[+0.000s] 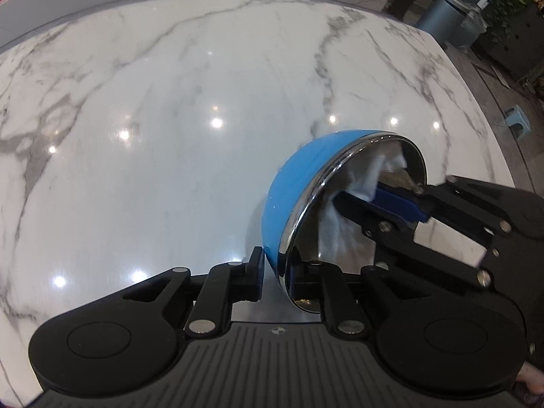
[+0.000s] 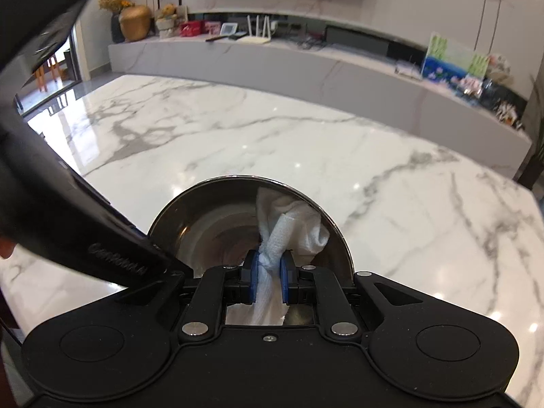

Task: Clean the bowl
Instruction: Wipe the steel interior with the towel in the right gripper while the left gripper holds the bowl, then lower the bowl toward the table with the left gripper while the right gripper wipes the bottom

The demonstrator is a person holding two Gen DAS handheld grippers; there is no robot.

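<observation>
A bowl, blue outside and shiny steel inside, is tilted on its side above the marble table. My left gripper is shut on its lower rim. My right gripper is shut on a white cloth and reaches into the bowl's steel inside. In the left wrist view the right gripper enters from the right and presses the cloth against the inner wall. The left gripper's body crosses the left of the right wrist view.
The white marble table spreads under both grippers. A long low marble cabinet with ornaments, a router and pictures runs behind it. A grey bin and potted plants stand past the table's far right corner.
</observation>
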